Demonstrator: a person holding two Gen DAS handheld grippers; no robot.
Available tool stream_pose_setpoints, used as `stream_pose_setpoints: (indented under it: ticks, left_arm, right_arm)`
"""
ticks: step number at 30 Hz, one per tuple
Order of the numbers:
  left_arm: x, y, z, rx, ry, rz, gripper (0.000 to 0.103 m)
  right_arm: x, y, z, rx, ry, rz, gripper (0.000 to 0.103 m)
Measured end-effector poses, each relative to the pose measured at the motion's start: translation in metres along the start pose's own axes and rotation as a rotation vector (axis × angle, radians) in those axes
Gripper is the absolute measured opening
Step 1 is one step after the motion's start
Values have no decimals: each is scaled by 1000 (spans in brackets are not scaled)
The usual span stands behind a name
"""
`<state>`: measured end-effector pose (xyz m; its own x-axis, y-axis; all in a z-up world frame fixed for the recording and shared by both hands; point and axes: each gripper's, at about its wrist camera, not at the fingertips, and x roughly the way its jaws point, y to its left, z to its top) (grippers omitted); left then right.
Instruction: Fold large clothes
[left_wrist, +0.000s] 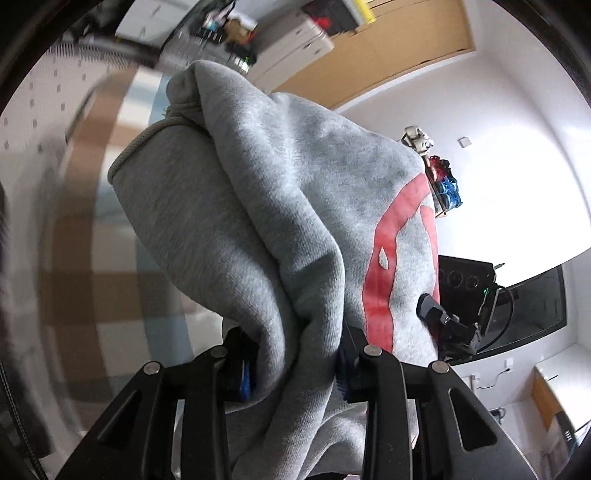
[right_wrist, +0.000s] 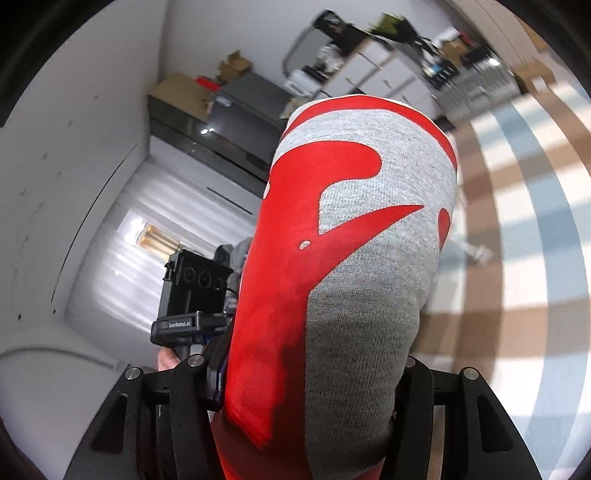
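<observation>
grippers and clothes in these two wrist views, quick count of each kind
grey sweatshirt with red print: 1, the same garment in both views
grippers: 2, left gripper and right gripper, each shut on the sweatshirt
total: 3

Sweatshirt (left_wrist: 280, 229) bunched between left gripper (left_wrist: 295, 362) fingers, rising ahead of them; another fold likewise in right gripper (right_wrist: 314, 373) (checked cloth (right_wrist: 517, 229) beyond, right).
</observation>
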<state>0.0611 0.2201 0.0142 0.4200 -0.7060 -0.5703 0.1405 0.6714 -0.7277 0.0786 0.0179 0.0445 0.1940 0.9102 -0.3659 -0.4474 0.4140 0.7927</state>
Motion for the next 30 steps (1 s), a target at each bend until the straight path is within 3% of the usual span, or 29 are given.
stream_pose_setpoints:
  ticks: [6, 10, 15, 18, 21, 25, 26, 28, 30]
  left_arm:
    - [-93, -16, 19, -6, -91, 104, 27]
    - [-144, -22, 30, -35, -152, 176, 27]
    - [-211, -2, 27, -70, -221, 342, 27]
    - [-226, 28, 13, -114, -245, 413, 27]
    - [-209, 85, -7, -190, -206, 458, 27]
    - [-169, 167, -24, -320, -123, 471, 27]
    - [-167, 181, -28, -345, -141, 452, 27]
    - [-174, 200, -35, -367, -182, 352, 28]
    - [-176, 204, -39, -360, -201, 294, 29]
  right_arm:
    - [36, 77, 44, -88, 21, 48, 56]
    - [88, 128, 70, -118, 61, 105, 56]
    - [167, 169, 76, -136, 124, 217, 56]
    - [232, 167, 64, -79, 178, 309, 56]
    - [296, 139, 35, 13, 256, 359, 56]
    - [362, 86, -19, 86, 382, 234, 56]
    - [371, 72, -30, 92, 400, 209, 57]
    - [370, 62, -37, 89, 390, 252, 63]
    - [359, 68, -34, 35, 367, 189, 67]
